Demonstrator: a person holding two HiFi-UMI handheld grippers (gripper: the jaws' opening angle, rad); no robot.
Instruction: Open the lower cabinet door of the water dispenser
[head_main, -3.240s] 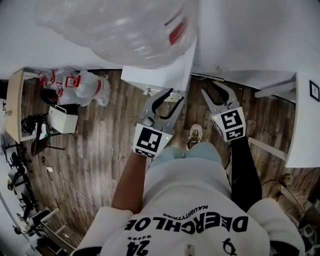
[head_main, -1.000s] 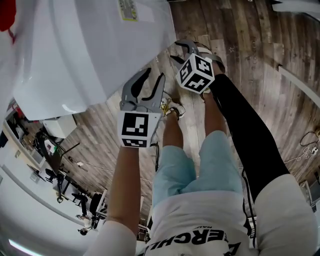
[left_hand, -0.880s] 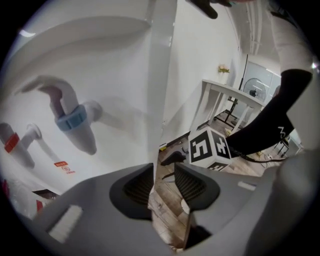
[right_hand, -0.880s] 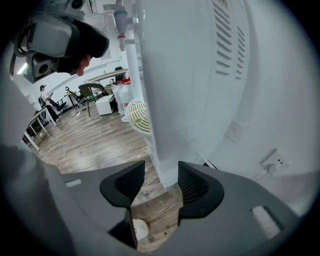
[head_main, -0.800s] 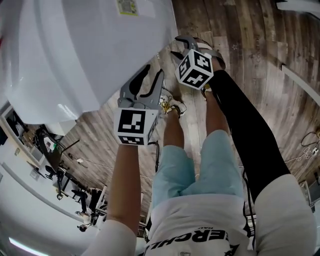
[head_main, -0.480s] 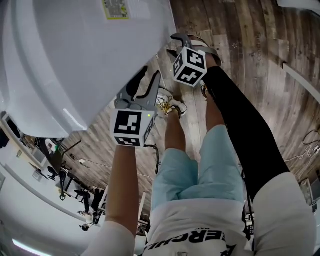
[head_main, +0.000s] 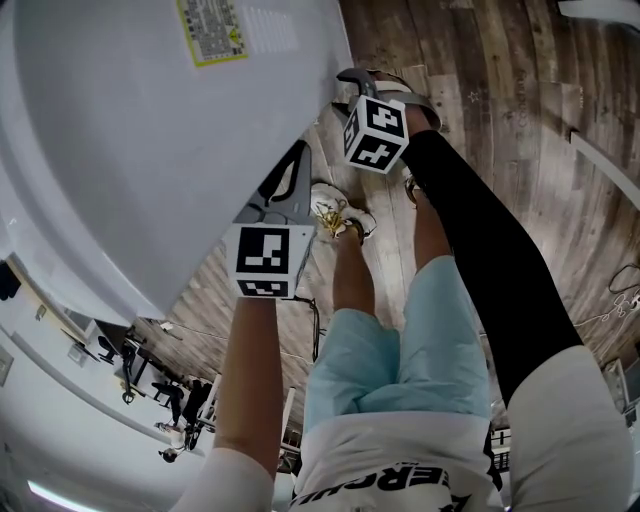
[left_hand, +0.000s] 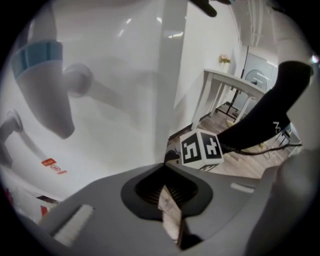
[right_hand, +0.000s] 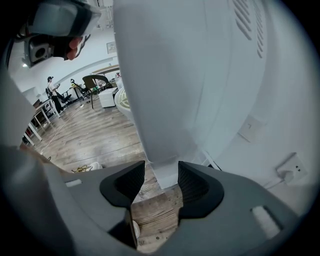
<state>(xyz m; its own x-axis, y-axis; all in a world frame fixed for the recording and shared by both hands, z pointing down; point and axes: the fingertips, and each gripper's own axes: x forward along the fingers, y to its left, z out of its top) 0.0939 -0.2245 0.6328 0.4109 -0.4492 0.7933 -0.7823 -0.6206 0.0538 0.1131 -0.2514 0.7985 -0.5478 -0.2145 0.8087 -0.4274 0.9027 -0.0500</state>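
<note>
- The water dispenser (head_main: 150, 150) stands on the floor (head_main: 500, 100), to the person's front left.
- The left gripper (head_main: 299, 155) is just beside the dispenser's lower side. Its jaws have just closed with nothing between them.
- The right gripper (right_hand: 161, 175) is further ahead, and the dispenser's corner lines up with the gap between its jaws.
- A shoe (head_main: 340, 215) is on the floor between the two grippers.
- A table (left_hand: 227, 81) stands beyond the dispenser.
- A wall socket (right_hand: 292, 170) is on the wall to the dispenser's right.

Office: swivel chairs (right_hand: 91, 85), white table (left_hand: 226, 81), plank floor (head_main: 500, 90).

Shirt (head_main: 400, 468) print partly readable: "ERCH"; sticker (head_main: 211, 28) on dispenser (head_main: 130, 160) illegible.
</note>
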